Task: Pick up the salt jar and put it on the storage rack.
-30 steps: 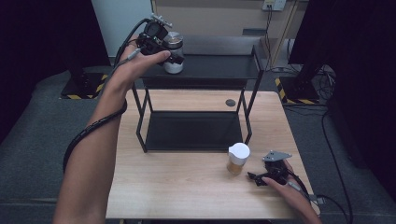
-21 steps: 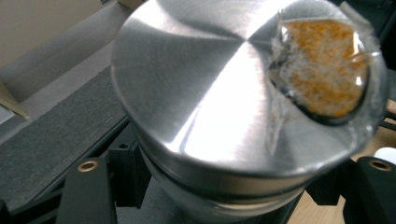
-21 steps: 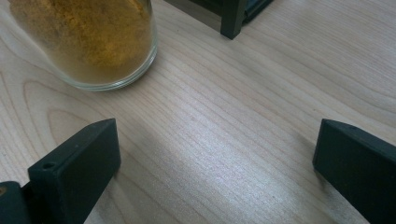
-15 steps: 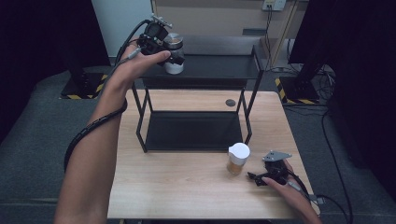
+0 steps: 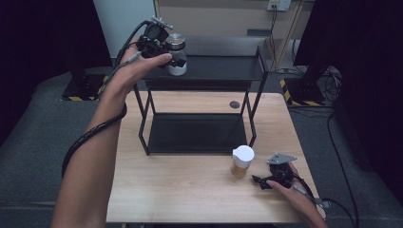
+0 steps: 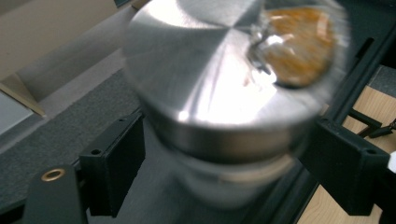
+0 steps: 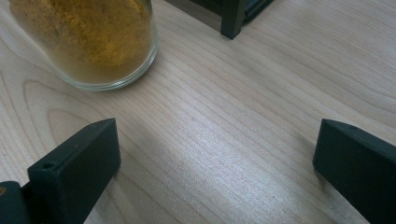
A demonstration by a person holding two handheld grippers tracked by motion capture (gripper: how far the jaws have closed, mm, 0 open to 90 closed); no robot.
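The left gripper (image 5: 170,53) is up at the top shelf of the black metal two-tier rack (image 5: 255,71), its jaws on either side of a squat jar with a brushed silver lid (image 5: 176,42). The jaws have just been opening, and in the left gripper view a gap shows between each black pad and the jar (image 6: 224,93), so nothing is being squeezed. The jar stands on the shelf's left end, close to the front edge, with open shelf stretching to its right. Behind the rack runs a pale wall with a cable trailing down.

On the light wooden table (image 5: 166,190), just off the rack's front right leg, stands a small glass jar of yellow-orange powder with a white lid (image 5: 242,161). The right gripper (image 5: 260,181) rests low on the table just right of it (not touching), jaws spread wide over bare wood in the right gripper view, where the powder jar (image 7: 93,42) sits up and to the left. The rack's lower tray is bare, and the table's front left is free.
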